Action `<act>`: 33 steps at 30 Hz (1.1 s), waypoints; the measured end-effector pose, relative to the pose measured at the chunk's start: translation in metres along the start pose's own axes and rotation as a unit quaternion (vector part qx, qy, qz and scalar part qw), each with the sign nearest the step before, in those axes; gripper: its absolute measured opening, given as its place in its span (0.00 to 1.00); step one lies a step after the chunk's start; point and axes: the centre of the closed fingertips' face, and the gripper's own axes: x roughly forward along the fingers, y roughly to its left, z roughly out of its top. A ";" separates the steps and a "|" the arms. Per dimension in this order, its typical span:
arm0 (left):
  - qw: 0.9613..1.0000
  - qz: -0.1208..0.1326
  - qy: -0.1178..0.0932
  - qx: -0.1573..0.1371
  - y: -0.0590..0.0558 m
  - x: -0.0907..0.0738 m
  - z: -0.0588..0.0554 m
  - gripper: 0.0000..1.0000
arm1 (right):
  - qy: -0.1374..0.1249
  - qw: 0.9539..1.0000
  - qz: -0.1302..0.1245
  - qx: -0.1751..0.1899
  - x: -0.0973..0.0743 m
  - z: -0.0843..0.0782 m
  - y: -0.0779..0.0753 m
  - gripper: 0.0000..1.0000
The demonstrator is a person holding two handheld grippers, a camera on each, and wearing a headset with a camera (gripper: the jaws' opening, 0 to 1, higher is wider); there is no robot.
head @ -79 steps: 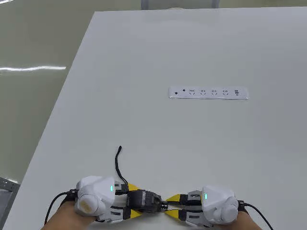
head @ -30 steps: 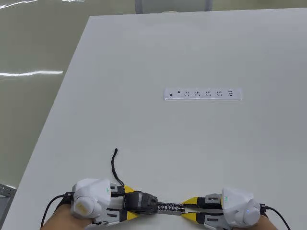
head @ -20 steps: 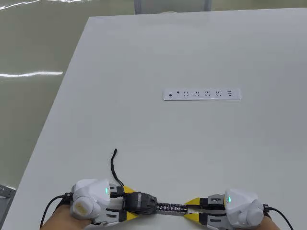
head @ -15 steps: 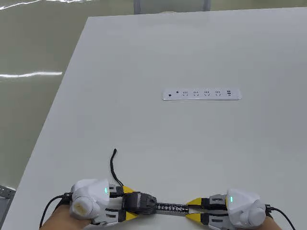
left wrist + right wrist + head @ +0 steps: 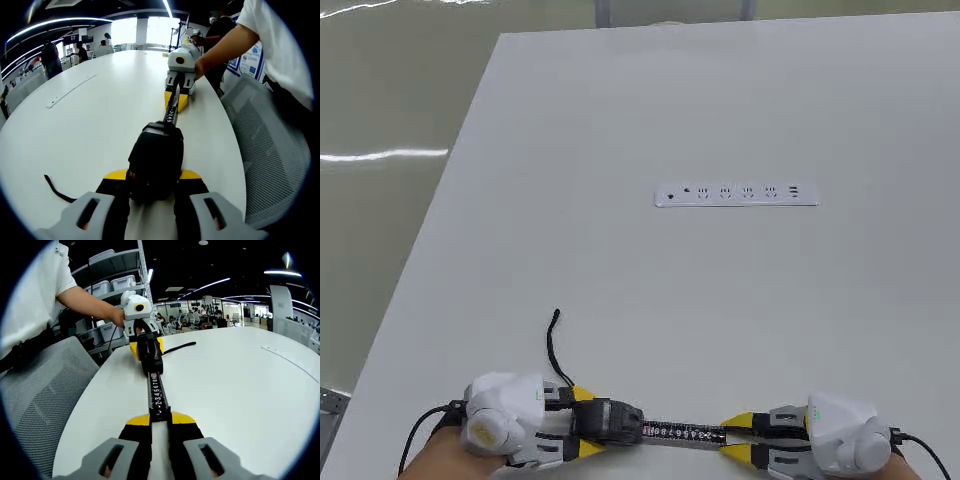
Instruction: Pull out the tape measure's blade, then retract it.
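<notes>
Clamping blade, right hand-held gripper level

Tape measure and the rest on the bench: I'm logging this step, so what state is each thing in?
tape measure: case clamped by the left gripper
blade: partly out, numbers up, end held by the right gripper
left gripper: shut on the tape measure
right gripper: shut on the blade
strap: lying slack
power strip: flat, nothing plugged in

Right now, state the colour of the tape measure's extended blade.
Black with white numerals; the narrow extended blade shows best in the right gripper view.
</notes>
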 end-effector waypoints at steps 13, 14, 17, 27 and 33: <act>1.000 0.000 0.001 -0.001 0.000 0.000 0.000 0.30 | 0.003 1.000 -0.001 0.005 -0.008 -0.003 -0.001 0.09; 1.000 0.000 0.001 -0.001 0.000 0.000 0.000 0.30 | 0.003 1.000 -0.001 0.006 -0.008 -0.003 -0.002 0.09; 1.000 0.001 0.000 -0.003 0.000 0.000 -0.001 0.30 | 0.003 1.000 -0.003 0.006 -0.011 -0.004 -0.002 0.09; 1.000 0.002 0.000 -0.003 0.000 0.000 0.000 0.30 | 0.006 1.000 -0.008 0.010 -0.018 -0.009 -0.004 0.09; 1.000 0.001 0.000 -0.004 0.000 0.000 -0.001 0.30 | 0.006 1.000 -0.012 0.009 -0.024 -0.012 -0.004 0.09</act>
